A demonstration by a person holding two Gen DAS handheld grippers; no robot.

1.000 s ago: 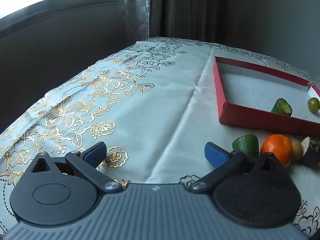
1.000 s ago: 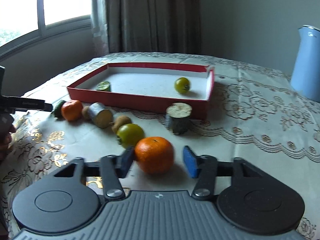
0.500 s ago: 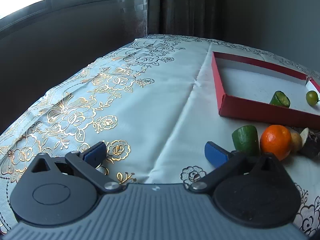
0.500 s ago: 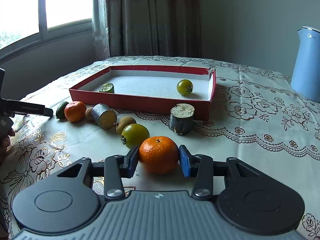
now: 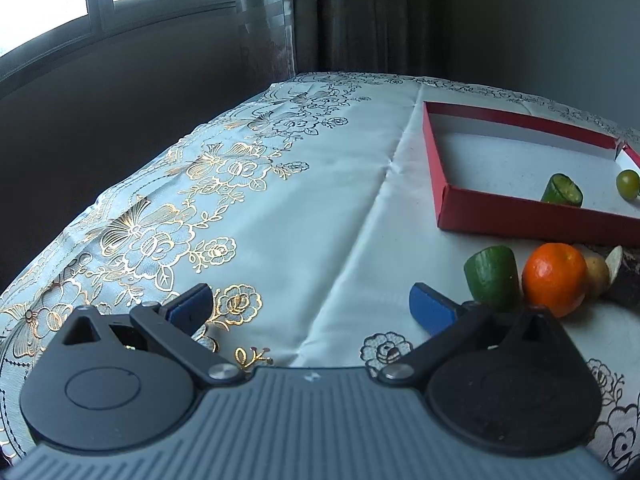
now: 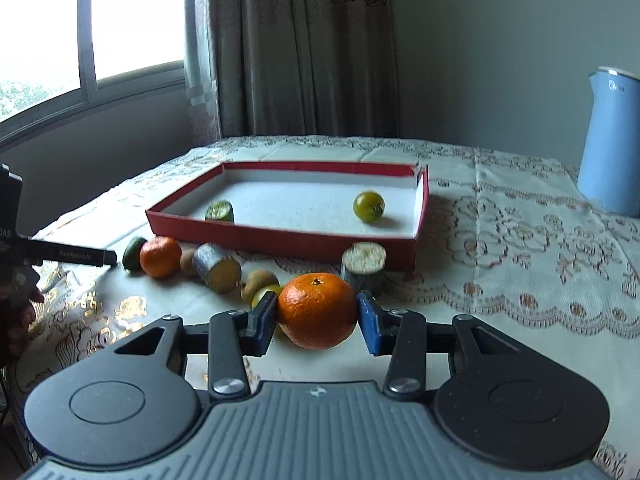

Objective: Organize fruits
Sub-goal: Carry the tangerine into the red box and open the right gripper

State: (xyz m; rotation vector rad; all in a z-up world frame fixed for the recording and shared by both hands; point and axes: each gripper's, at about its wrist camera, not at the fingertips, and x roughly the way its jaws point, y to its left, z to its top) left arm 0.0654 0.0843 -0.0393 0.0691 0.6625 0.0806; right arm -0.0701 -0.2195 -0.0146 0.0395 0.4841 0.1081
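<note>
My right gripper [image 6: 316,316] is shut on an orange [image 6: 317,310] and holds it above the tablecloth, in front of the red tray [image 6: 280,240]. The tray holds a green cucumber piece [image 6: 219,211] and a green tomato [image 6: 368,206]. On the cloth before the tray lie a second orange [image 6: 161,256], a cucumber piece [image 6: 133,253], a cut yam piece [image 6: 218,267], a kiwi [image 6: 262,282] and a standing stub [image 6: 363,262]. My left gripper [image 5: 312,306] is open and empty, left of the cucumber piece [image 5: 493,279] and orange [image 5: 555,278].
A blue kettle [image 6: 612,140] stands at the back right of the table. The left table edge drops off near the window wall [image 5: 120,92]. The red tray [image 5: 536,220] lies to the right in the left wrist view.
My right gripper closed on the orange and lifted it off the cloth. My left gripper drew back slightly and stayed open.
</note>
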